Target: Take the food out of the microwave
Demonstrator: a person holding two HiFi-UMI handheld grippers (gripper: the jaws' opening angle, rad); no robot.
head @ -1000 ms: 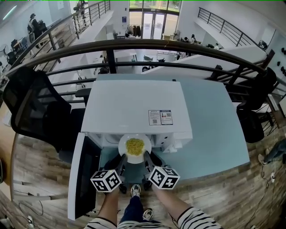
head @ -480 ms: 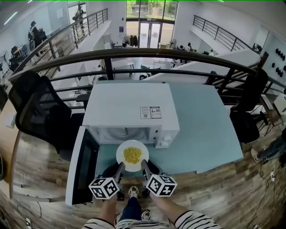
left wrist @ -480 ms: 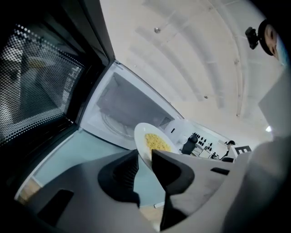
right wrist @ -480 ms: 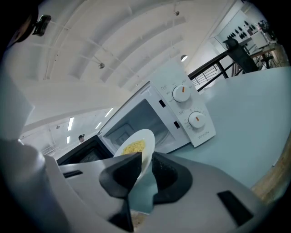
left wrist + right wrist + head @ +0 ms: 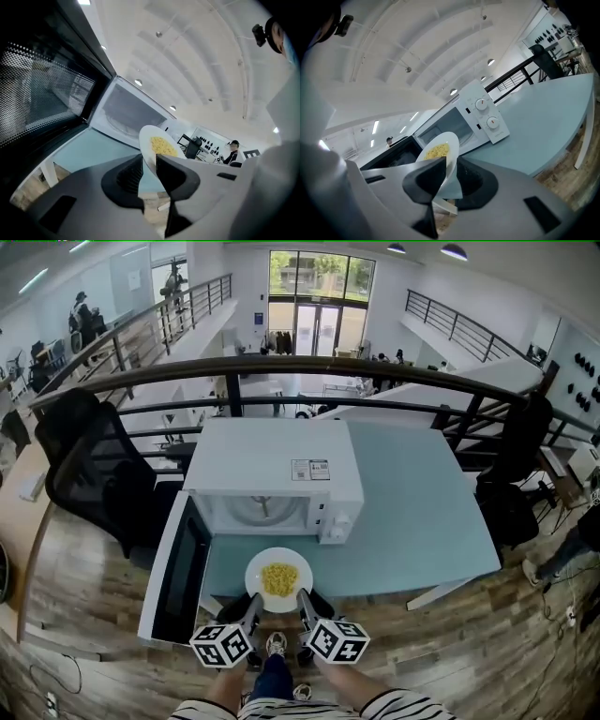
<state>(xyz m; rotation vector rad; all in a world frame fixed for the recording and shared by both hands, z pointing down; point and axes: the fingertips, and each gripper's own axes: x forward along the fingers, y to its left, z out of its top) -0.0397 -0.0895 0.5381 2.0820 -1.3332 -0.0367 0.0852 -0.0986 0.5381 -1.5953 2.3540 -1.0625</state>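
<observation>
- Two claws are gripping one white plate (image 5: 259, 567) from the near side, each on its own part of the rim.
- The left claw (image 5: 251, 602) is pinching the plate's near-left rim. In the left gripper view this claw (image 5: 149, 160) is closing, its jaws standing a narrow gap apart with the rim of the plate (image 5: 147, 140) wedged between the pads.
- The right claw (image 5: 305, 599) is biting the near-right rim. In the right gripper view this claw (image 5: 451, 162) is holding its jaws a little apart, clamped on the edge of the plate (image 5: 451, 140).
- A heap of yellow food (image 5: 279, 578) is lying in the middle of the plate, also showing in the right gripper view (image 5: 437, 151).
- The plate is sitting fully outside the white microwave (image 5: 272, 463), in front of its open cavity and over the near strip of the pale blue table (image 5: 422, 512).
- The microwave's door (image 5: 178, 570) is hanging wide open to the left of the plate.
- Inside the cavity, a glass turntable (image 5: 259, 511) is showing bare.
- The microwave's two dials (image 5: 486, 114) are facing the right claw's camera.
- A black office chair (image 5: 89, 465) is standing left of the table.
</observation>
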